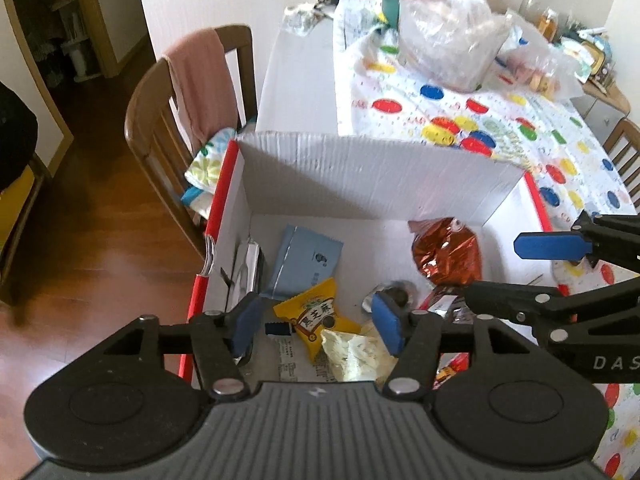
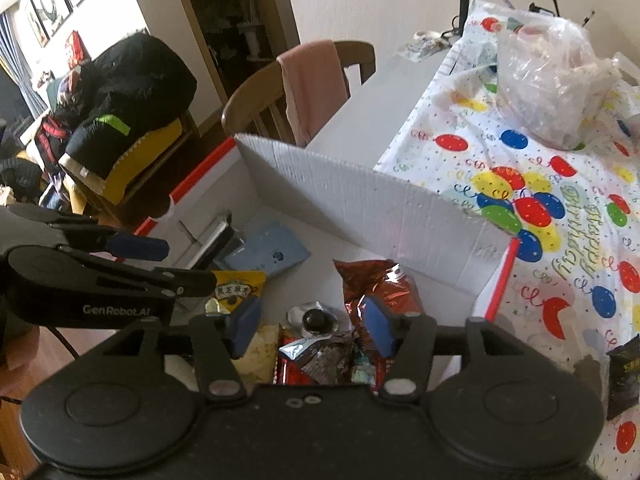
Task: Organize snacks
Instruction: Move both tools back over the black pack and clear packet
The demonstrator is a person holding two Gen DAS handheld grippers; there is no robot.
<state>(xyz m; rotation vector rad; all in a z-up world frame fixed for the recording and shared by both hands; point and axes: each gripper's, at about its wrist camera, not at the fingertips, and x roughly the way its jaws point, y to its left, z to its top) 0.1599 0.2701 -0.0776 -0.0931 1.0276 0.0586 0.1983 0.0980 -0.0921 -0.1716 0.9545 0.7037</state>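
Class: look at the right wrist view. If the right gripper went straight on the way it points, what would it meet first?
Probably the snack heap in the white box: the open right gripper aims at a dark round sweet on silver wrapping. Depth is unclear.

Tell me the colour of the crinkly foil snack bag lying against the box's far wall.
The foil snack bag is shiny reddish-brown, almost copper. It shows best in the left wrist view.

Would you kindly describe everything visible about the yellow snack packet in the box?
The yellow snack packet is a small sealed pouch, seemingly plastic film, with crimped edges and a green-and-white label bearing dark characters. It lies flat but askew on the floor of the white corrugated box, overlapping the blue packet behind it, with a pale crumpled wrapper against its near corner. The open left gripper hovers above it.
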